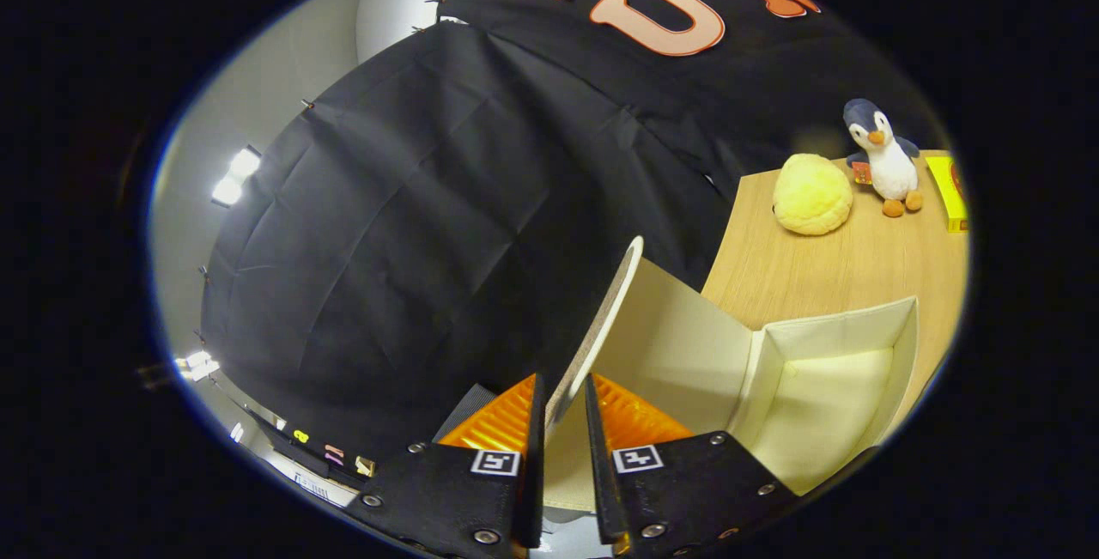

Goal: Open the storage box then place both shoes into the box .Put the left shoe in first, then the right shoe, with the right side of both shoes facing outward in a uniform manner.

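Observation:
The cream storage box (897, 344) stands on the wooden table just ahead of my fingers, its inside bare and showing. Its lid (601, 323) is swung up and stands edge-on, tilted away from the box. My gripper (564, 400) is shut on the lid's near edge, one finger on each face of it. I see no shoes.
On the wooden table (773, 267) beyond the box lie a yellow plush ball (811, 194), a penguin toy (884, 160) and a yellow packet (947, 190). Black cloth wall rises behind the lid.

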Demonstrator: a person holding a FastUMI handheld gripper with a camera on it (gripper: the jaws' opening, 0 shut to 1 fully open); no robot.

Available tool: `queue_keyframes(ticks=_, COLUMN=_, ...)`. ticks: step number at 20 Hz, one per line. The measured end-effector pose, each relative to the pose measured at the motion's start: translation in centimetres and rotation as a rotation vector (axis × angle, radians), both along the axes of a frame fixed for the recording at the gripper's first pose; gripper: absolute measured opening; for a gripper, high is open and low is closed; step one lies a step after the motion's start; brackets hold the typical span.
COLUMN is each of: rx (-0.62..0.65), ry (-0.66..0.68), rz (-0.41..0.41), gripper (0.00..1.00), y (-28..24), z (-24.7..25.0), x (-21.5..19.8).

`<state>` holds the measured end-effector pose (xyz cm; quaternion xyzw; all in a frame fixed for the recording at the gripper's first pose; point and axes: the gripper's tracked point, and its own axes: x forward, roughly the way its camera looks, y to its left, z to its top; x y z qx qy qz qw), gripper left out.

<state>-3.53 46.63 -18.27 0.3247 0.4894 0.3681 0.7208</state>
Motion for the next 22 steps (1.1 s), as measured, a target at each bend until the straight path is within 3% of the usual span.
queue_keyframes(ticks=1, rx=-0.002, ry=-0.011, rz=0.003, gripper=0.3, y=0.1, z=0.1, x=-0.1)
queue_keyframes(ticks=4, rx=-0.074, ry=-0.041, rz=-0.005, gripper=0.58, y=-2.7, z=-1.0, x=0.0)
queue_keyframes(ticks=10, rx=-0.364, ry=-0.145, rz=-0.08, gripper=0.82, y=-14.0, z=-5.5, x=1.1)
queue_keyframes(ticks=16, rx=-0.629, ry=-0.18, rz=-0.131, gripper=0.93, y=-26.8, z=-9.8, x=-1.3)
queue_keyframes(ticks=22, rx=-0.831, ry=-0.075, rz=-0.172, gripper=0.93, y=-36.6, z=-15.2, x=-7.3)
